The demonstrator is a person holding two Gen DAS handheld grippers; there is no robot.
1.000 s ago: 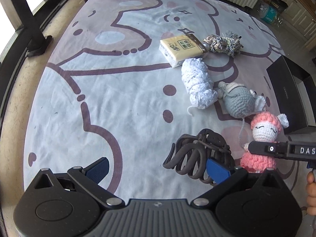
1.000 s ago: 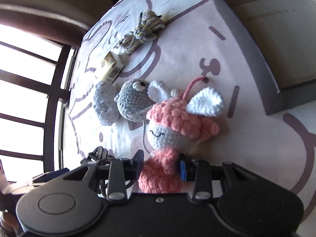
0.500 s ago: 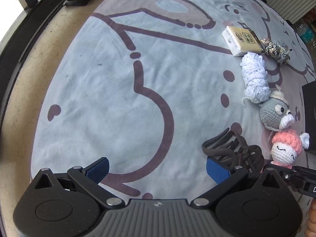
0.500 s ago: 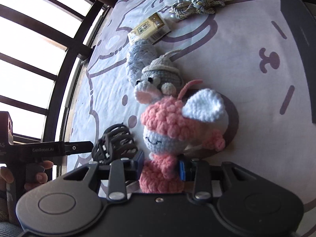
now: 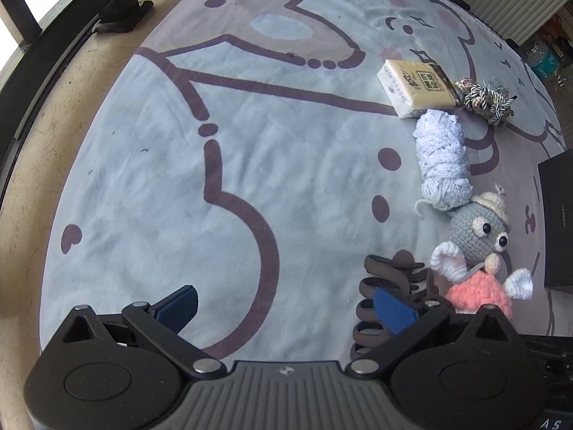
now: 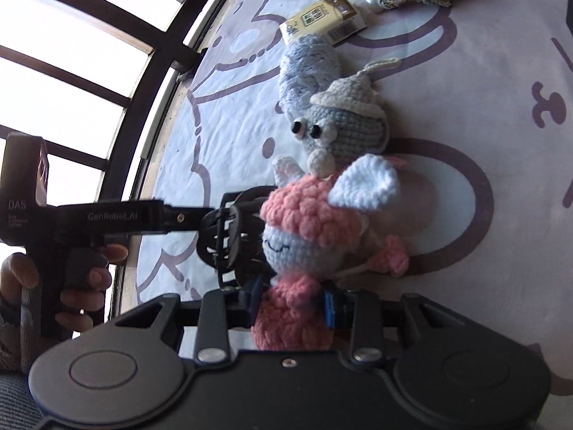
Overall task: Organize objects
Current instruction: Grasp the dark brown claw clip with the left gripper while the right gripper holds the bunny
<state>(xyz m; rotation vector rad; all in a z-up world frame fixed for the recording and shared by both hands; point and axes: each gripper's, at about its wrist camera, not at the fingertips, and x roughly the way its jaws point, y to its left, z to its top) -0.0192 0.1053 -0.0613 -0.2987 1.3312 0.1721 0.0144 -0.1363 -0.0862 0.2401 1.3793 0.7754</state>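
Observation:
My right gripper [image 6: 292,304] is shut on the body of a pink crochet doll [image 6: 304,222], holding it next to a grey crochet doll [image 6: 343,125]. My left gripper [image 5: 286,306] is open; its right finger lies against a dark brown hair claw clip [image 5: 386,304], which also shows in the right wrist view [image 6: 229,236]. The pink doll [image 5: 480,294] and the grey doll [image 5: 476,233] sit just right of the clip. A white yarn skein [image 5: 442,161], a yellow tissue pack [image 5: 415,87] and a knotted rope [image 5: 483,102] lie in a row beyond.
All lies on a pale patterned cloth [image 5: 215,143]. A black box [image 5: 558,222] stands at the right edge. A dark window frame [image 6: 107,100] and floor border run along the left side. The left tool's handle and a hand [image 6: 71,251] reach in from the left.
The right gripper has carried the pink doll closer against the grey doll and beside the claw clip. The left gripper's view has swung, and it stays open at the clip.

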